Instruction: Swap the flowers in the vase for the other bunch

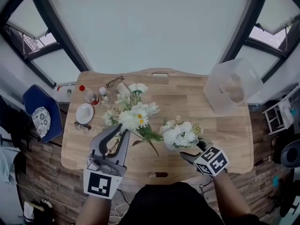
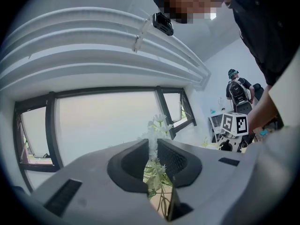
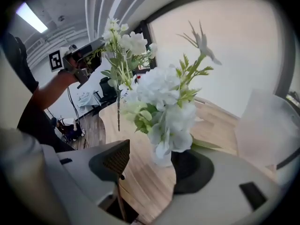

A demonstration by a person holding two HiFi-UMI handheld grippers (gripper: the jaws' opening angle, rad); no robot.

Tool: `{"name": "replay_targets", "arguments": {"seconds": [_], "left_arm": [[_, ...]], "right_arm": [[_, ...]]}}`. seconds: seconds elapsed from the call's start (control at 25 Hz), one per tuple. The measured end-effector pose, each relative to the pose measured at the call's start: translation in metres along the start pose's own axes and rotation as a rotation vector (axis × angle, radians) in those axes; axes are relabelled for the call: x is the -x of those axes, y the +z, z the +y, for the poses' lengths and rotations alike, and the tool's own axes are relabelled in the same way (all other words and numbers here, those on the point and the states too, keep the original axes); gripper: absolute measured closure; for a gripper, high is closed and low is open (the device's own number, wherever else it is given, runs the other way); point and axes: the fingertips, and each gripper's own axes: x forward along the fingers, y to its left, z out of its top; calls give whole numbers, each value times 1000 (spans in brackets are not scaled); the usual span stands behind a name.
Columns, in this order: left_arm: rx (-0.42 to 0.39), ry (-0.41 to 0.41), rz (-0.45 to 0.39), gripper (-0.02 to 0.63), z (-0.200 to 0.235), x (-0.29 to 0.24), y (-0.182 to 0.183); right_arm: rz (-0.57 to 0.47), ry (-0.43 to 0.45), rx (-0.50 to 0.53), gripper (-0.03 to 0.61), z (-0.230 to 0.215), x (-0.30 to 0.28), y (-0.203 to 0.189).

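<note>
Left tongs [image 1: 121, 131] were pressed together on the thin stems of the daisy bunch [image 1: 133, 114]; the head view showed the bunch slanting up and away over the tabletop [image 1: 187, 97], while the left gripper view showed the pads pinching the stems with only a few blooms past them; right tongs [image 1: 194, 149] were spread wide, their tips hidden under flowers from the head; the right gripper view showed the white bunch [image 3: 161, 102] upright between the parted pads, neither pad pressing it; its foot sat in what looked like a small pale vase [image 3: 161, 159], which the head view hid under the blooms [image 1: 180, 135]; that same view caught the daisy bunch end clear of the wood; farther off, only from the head, lay glasses [image 1: 82, 126], a white dish [image 1: 85, 113], a red-capped bottle [image 1: 86, 93], more glasses [image 1: 115, 82] and a clear box [image 1: 232, 86]; the left gripper view alone showed a distant person [image 2: 238, 90] with a backpack.
</note>
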Motion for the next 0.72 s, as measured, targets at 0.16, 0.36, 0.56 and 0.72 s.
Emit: {"name": "replay_targets", "arguments": {"seconds": [0.16, 0.36, 0.56, 0.72], "left_arm": [[-3, 1, -18, 555, 1, -6, 4], [-7, 4, -31, 555, 0, -6, 12], [-24, 3, -47, 555, 0, -6, 21], [-38, 10, -54, 555, 1, -5, 25]], "right_arm": [[-52, -30, -21, 301, -10, 19, 6], [-134, -22, -42, 301, -10, 50, 23], [-231, -86, -29, 301, -20, 84, 44], [-400, -191, -27, 302, -34, 120, 72]]}}
